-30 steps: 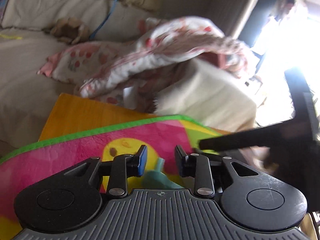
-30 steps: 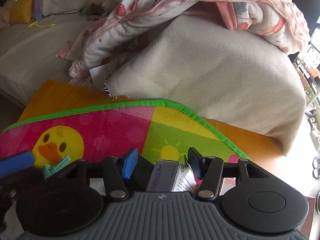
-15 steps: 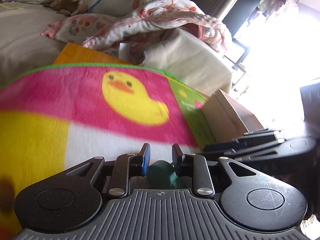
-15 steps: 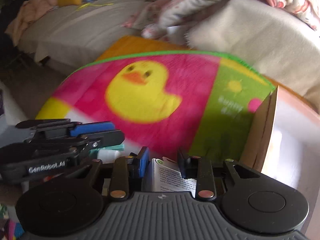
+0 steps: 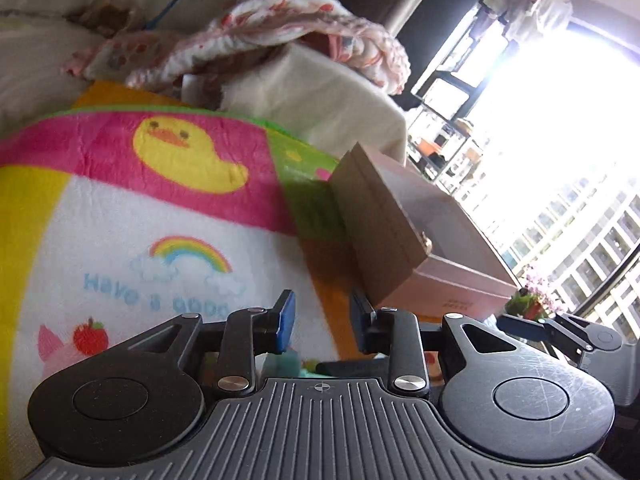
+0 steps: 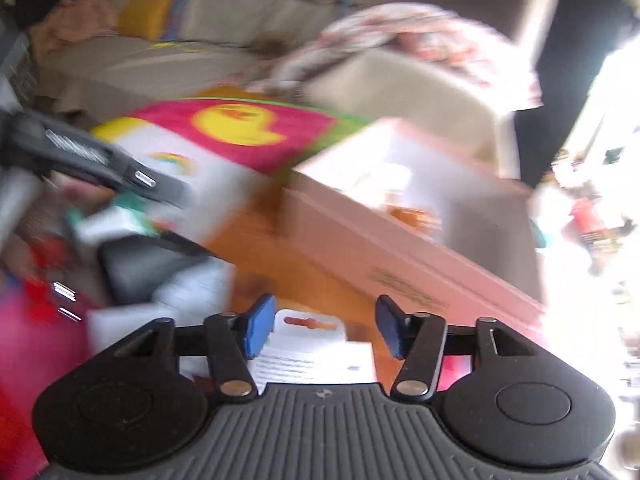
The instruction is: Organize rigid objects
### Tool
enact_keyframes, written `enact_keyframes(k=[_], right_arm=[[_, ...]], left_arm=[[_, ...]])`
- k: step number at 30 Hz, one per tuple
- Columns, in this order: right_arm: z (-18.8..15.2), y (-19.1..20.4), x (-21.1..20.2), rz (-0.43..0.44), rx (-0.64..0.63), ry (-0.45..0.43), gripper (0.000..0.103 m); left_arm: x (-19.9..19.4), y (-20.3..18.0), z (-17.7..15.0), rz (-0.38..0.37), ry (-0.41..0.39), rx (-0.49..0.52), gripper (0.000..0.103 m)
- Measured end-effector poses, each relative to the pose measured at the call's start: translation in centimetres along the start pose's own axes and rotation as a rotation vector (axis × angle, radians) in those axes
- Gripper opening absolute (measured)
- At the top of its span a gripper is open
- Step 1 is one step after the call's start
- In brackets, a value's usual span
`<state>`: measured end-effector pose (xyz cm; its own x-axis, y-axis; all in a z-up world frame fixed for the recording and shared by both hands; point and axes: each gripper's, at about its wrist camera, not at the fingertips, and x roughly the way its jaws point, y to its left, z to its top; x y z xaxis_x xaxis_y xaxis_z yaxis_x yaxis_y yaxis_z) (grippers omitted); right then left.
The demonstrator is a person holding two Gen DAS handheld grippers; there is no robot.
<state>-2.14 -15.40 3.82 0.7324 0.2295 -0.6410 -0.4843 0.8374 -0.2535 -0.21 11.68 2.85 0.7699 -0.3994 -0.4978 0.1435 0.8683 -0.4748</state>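
My left gripper (image 5: 322, 322) hangs over a colourful mat (image 5: 160, 224); its jaws stand a little apart, and a teal object (image 5: 286, 364) shows low behind the fingers, its grip hidden. My right gripper (image 6: 326, 330) is open, with a white printed packet (image 6: 312, 350) lying between and below its fingers. An open pink cardboard box (image 5: 424, 240) stands at the mat's right; it also shows in the blurred right wrist view (image 6: 400, 240), with small items inside. The left gripper appears there at the left (image 6: 120, 168).
A sofa with a beige cover (image 5: 320, 108) and a pink patterned blanket (image 5: 296, 32) lies beyond the mat. Several small boxes and toys (image 6: 120, 248) lie at the left in the right wrist view. A bright window (image 5: 560, 140) is at the right.
Both grippers have pulled back and swung toward the box. The right gripper's jaws have opened off the white packet. The left jaws stand wider than before.
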Motion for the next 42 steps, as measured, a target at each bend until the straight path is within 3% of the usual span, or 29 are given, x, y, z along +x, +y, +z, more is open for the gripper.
enact_keyframes(k=[2,3,8,13,17,23,30,35,38,42], right_arm=[[-1.5,-1.3,-0.6,-0.095,0.025,-0.02,0.066],[-2.2,-2.1,-1.0,-0.103,0.057,-0.024,0.067],[-4.9,-5.4,-2.8,0.064,0.283,-0.036,0.073],[-7.0,-4.3,-4.0,0.113,0.294,-0.076,0.074],[-7.6,-3.6,-4.3,0.114,0.29,-0.103,0.076],[-8.1,-4.3,-4.0,0.098,0.343,-0.089,0.081],[-8.2,-4.4,-3.6,0.101,0.364,-0.078,0.082],[-6.9,-3.3,-5.3,0.088,0.3,-0.182,0.082],[-5.0,-1.3,-6.4,0.166,0.211,-0.233,0.082],[-3.7,1.9,-4.6,0.28,0.168,-0.144,0.08]], left_arm=[[-1.5,-1.7,0.3,0.051,-0.061,0.08,0.032],[-2.3,-2.7,0.4,0.074,-0.079,0.124,0.032],[-5.5,-5.7,-1.6,0.046,0.015,0.196,0.032],[-6.6,-6.5,-5.7,-0.031,0.182,0.116,0.032],[-5.1,-6.2,-7.6,0.003,0.237,0.053,0.032],[-2.1,-5.1,-6.2,0.023,0.154,-0.003,0.032],[-0.6,-4.6,-3.6,0.103,0.044,0.068,0.032],[-2.2,-3.1,-2.9,0.154,0.01,0.076,0.039],[-2.9,-2.4,-2.3,0.182,-0.017,0.064,0.037],[-4.7,-2.7,-2.2,0.161,-0.007,0.107,0.036]])
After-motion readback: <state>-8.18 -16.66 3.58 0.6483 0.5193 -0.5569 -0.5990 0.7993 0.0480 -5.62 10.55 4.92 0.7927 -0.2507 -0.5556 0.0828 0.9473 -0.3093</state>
